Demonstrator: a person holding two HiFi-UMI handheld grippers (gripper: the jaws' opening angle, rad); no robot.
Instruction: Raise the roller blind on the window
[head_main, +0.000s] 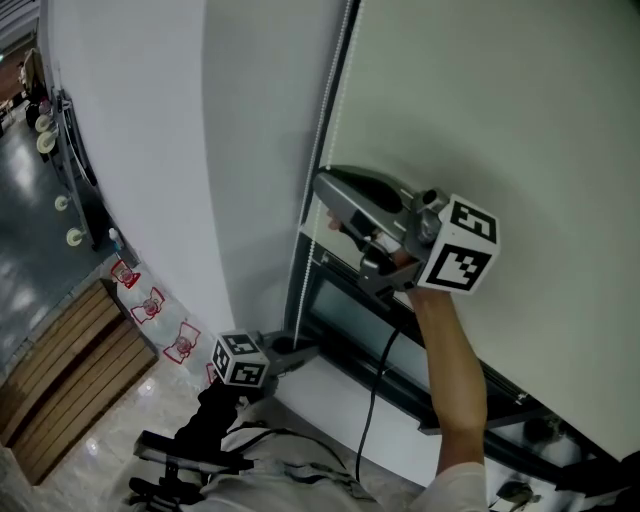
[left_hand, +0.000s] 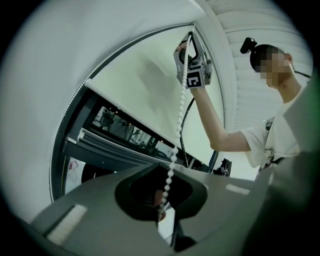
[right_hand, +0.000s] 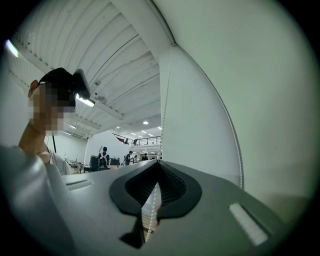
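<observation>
The pale roller blind (head_main: 500, 130) covers most of the window, and its bottom bar (left_hand: 130, 117) hangs above a strip of dark glass (head_main: 340, 320). A white bead chain (head_main: 325, 110) runs down the blind's left edge. My right gripper (head_main: 328, 205) is raised against that edge and shut on the bead chain (right_hand: 150, 212). Lower down, my left gripper (head_main: 305, 352) is shut on the same chain (left_hand: 161, 202). In the left gripper view the chain (left_hand: 179, 120) runs taut up to the right gripper (left_hand: 186, 42). A second strand (right_hand: 235, 140) curves along the wall.
A white wall (head_main: 150, 150) stands left of the window. Far below are a glossy floor, wooden boards (head_main: 60, 380) and red-and-white marks (head_main: 150, 305). A black cable (head_main: 375, 400) hangs from the right gripper over the white sill (head_main: 330, 400). The dark window frame (head_main: 480, 400) runs lower right.
</observation>
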